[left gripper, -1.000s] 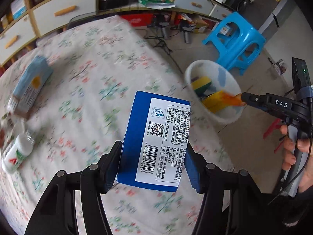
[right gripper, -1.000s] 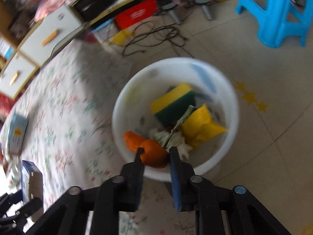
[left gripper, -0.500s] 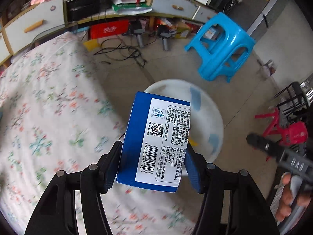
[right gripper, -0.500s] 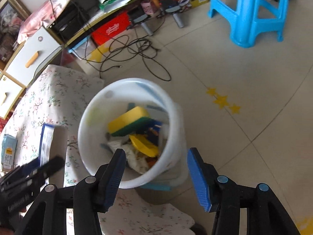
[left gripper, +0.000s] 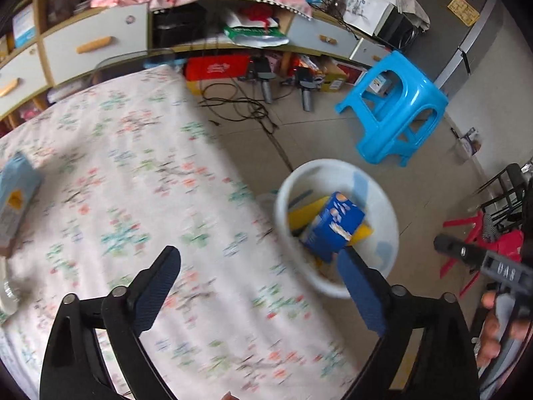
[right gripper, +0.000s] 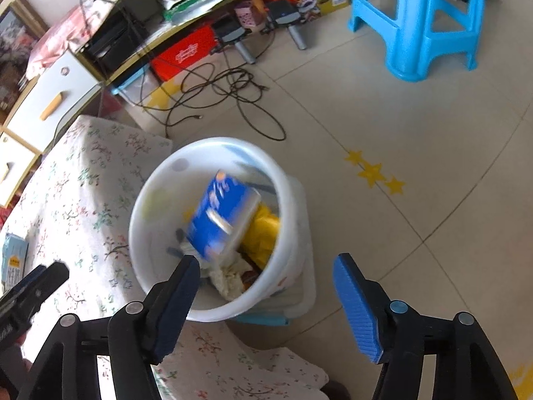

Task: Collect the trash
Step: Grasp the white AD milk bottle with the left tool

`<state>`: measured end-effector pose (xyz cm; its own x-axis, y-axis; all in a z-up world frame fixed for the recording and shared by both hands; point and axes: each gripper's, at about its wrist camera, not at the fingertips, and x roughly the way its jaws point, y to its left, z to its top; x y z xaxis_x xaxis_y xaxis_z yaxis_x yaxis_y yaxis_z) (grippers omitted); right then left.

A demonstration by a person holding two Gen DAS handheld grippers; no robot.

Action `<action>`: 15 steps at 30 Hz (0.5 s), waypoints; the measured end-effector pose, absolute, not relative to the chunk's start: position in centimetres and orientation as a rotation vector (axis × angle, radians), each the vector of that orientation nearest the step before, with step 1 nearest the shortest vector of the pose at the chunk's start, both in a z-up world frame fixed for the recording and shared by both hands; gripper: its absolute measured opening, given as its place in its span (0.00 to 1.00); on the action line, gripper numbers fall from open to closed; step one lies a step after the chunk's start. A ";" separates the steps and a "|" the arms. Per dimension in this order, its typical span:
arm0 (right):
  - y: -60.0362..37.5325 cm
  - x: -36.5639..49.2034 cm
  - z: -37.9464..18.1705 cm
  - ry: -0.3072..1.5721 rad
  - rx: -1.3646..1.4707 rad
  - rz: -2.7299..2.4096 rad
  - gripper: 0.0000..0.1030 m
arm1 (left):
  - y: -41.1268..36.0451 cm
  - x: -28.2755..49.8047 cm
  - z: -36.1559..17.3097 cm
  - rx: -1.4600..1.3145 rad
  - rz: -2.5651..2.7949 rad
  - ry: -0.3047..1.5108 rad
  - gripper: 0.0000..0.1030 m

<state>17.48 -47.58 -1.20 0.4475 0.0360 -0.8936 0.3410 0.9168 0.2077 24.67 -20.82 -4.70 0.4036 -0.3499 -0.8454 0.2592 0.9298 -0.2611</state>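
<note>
Blue carton (right gripper: pixel 224 215) sits in the white bin (right gripper: pixel 151 180) beside the table, my left gripper (left gripper: pixel 260 283) just opened wide, empty; right gripper (right gripper: pixel 266 295) has spread too, holding nothing; pale blue box (left gripper: pixel 15 200) on the tablecloth (left gripper: pixel 133 166) remains to collect

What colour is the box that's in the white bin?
Blue, with orange-and-white print: the box in the bin, clearest from the right wrist.

Pale beige floor tiles (right gripper: pixel 416 133) carry three yellow star stickers (right gripper: pixel 373 173). A bright blue plastic stool (right gripper: pixel 419 20) stands on them, near a long cabinet (left gripper: pixel 93 43) with white drawers and wooden handles (its open shelves are crammed). Black cables (right gripper: pixel 216 93) tangle on the floor below it. A floral cloth (left gripper: pixel 133 173) covers the desk.
</note>
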 end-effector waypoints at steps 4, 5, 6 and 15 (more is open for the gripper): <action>-45.5 18.1 -1.2 1.104 0.358 -0.165 0.71 | -16.7 22.8 -4.6 -0.085 -0.347 1.095 0.95; -44.8 18.3 -1.1 1.105 0.351 -0.155 0.71 | -15.8 22.5 -4.6 -0.084 -0.340 1.096 0.95; -44.3 18.4 -1.1 1.105 0.345 -0.148 0.72 | -14.7 22.1 -4.6 -0.081 -0.327 1.097 0.97; -38.1 20.0 -1.3 1.127 0.232 -0.091 0.75 | -5.8 19.3 -3.9 -0.022 -0.194 1.063 1.00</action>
